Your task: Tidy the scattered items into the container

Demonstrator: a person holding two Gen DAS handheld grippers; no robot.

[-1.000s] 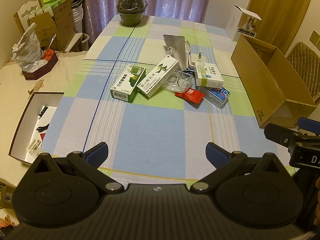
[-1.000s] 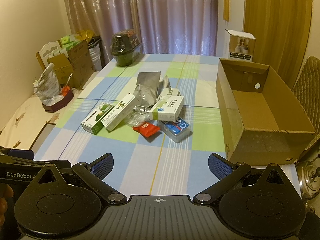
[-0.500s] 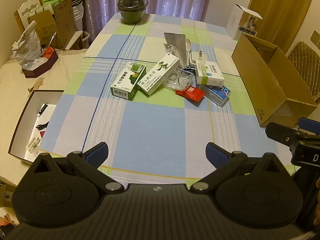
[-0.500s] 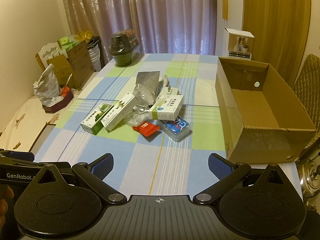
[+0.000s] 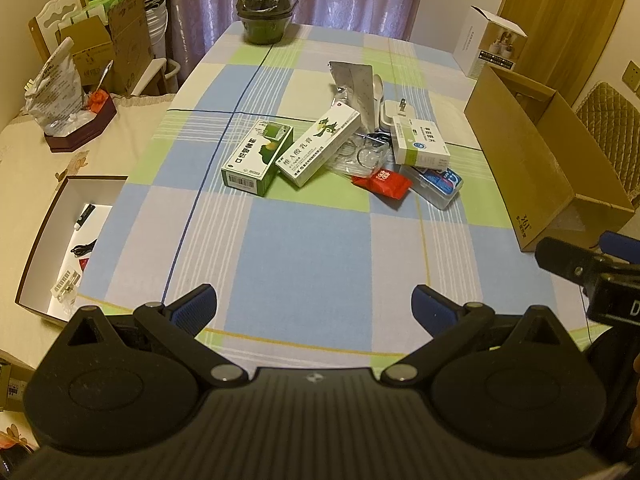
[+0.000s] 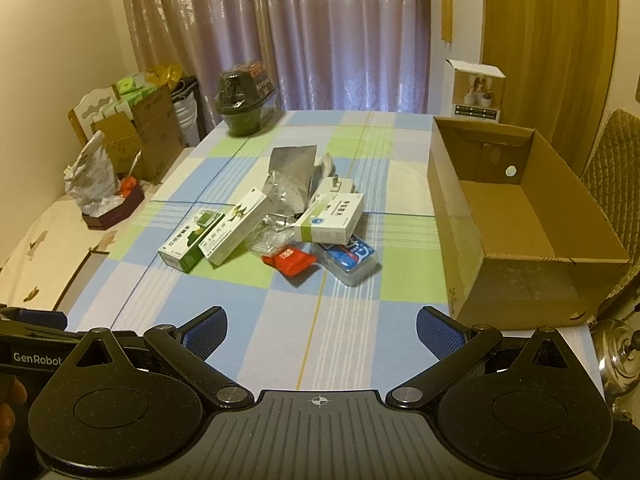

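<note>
Both the left tongs (image 5: pixel 314 304) and right tongs (image 6: pixel 320 326) are hovering wide open and empty over the surface (image 5: pixel 312 248). The scattered items (image 6: pixel 272 228) are lying piled mid-surface, left of the empty cardboard box (image 6: pixel 516 220). Starting with an outer, unburied piece like the green box (image 5: pixel 258 157) is probably wisest.

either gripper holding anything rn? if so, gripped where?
Nothing held. Left gripper and right gripper are both open, short of the pile; the box is empty.

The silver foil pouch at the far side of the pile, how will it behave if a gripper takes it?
The silver foil pouch looks creased and thin, so it is probably floppy and light. Its shiny surface may slip between pads. It leans on neighbouring items, so lifting it might shift them.
</note>
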